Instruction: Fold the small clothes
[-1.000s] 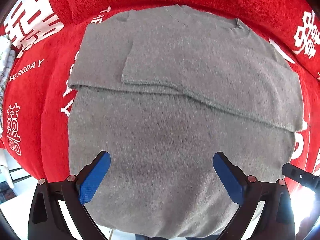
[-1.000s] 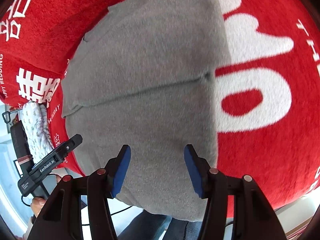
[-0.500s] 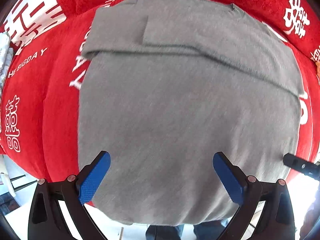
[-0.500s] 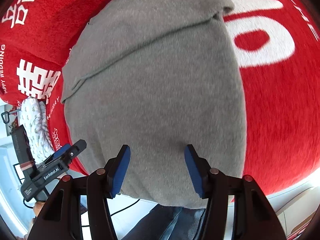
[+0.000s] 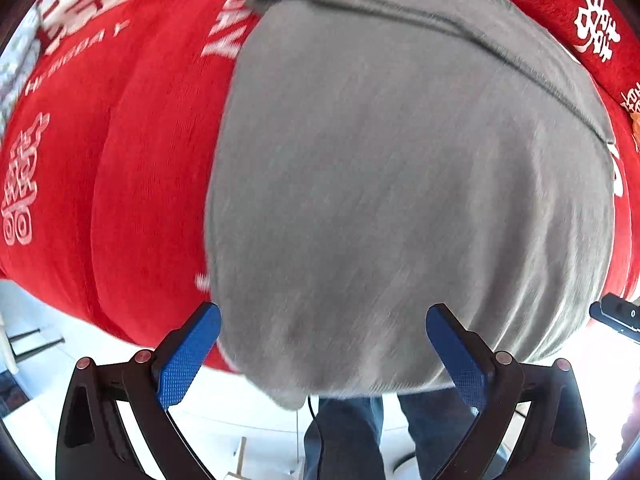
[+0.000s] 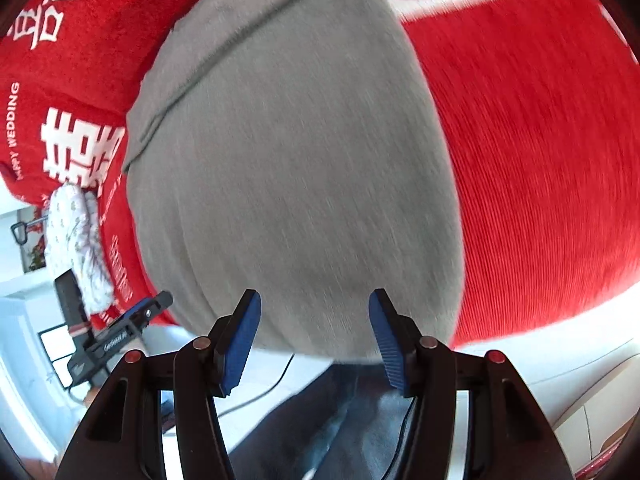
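Grey knit, soft and limp: the sweater lies flat on the red cover, its hem hanging off the near edge at 6 o'clock. It looks light and will sag and stretch, so take the hem's two corners, one per gripper. Your left gripper and right gripper both have their jaws apart, empty, just above that hem. Count: one sweater, two grippers, one patterned cloth at 9 o'clock.
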Tool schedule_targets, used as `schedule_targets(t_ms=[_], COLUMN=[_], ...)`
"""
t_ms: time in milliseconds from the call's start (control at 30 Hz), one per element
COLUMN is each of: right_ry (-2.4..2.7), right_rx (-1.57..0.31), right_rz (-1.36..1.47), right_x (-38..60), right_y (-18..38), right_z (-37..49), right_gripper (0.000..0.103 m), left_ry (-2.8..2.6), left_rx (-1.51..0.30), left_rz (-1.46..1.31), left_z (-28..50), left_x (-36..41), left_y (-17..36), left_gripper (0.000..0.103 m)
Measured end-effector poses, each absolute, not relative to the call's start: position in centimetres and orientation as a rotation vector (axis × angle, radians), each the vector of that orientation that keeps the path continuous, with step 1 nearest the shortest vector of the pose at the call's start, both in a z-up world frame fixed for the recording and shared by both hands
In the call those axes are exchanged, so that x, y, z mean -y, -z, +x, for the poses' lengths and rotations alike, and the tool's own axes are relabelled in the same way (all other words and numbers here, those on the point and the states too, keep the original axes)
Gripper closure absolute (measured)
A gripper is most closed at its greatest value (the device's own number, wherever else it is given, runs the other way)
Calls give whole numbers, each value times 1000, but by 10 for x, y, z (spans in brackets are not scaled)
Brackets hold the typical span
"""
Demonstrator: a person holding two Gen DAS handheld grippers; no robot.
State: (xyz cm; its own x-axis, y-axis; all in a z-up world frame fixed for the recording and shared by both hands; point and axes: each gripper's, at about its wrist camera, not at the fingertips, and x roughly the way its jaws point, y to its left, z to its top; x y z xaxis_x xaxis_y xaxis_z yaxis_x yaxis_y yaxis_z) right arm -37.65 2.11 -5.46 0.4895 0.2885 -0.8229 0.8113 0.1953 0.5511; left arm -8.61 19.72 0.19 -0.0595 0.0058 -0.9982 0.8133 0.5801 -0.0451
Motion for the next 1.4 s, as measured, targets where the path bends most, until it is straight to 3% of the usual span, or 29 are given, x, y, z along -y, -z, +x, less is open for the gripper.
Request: schedule_targets(t_ms=[333, 600, 633, 667, 700, 733, 800, 1000, 1167, 1400], right_ry=[491, 440, 433, 423, 420, 414, 392, 270, 228, 307], right_rx=[-1220, -1181, -1170, -1138, -1129, -1112, -1062, -844, -661, -569], right_rz=[1392, 1371, 1386, 1423, 1449, 1475, 1504, 1535, 1534, 1514], right_x=[-65, -76, -78, -79, -79, -80, -81, -63, -13, 70], right_y=[124, 149, 148, 146, 146, 144, 133, 75, 37, 27], right_z=[-420, -405, -405, -407, -409, -411, -411, -394, -365, -335], right_gripper=[42, 43, 58, 72, 93, 93, 94, 94, 94, 96], left_ry=[745, 761, 772, 801, 819, 828, 886, 1006, 1060, 990], left_rx=[-1605, -1643, -1638, -1653, -1675, -1674, -1676, -1691, -1584, -1441], left_rz=[755, 692, 684, 659, 639, 641, 647, 522, 444, 406], left_z=[-97, -119, -120, -121, -123, -125, -128, -112, -86, -30], left_x=[-251, -257, -260, -262, -262, -262, -261, -251, -209, -141], left_y=[43, 58, 57, 55, 52, 48, 39, -9, -51, -57], left_gripper=[0, 2, 8, 23, 38, 46, 88, 91, 91, 91])
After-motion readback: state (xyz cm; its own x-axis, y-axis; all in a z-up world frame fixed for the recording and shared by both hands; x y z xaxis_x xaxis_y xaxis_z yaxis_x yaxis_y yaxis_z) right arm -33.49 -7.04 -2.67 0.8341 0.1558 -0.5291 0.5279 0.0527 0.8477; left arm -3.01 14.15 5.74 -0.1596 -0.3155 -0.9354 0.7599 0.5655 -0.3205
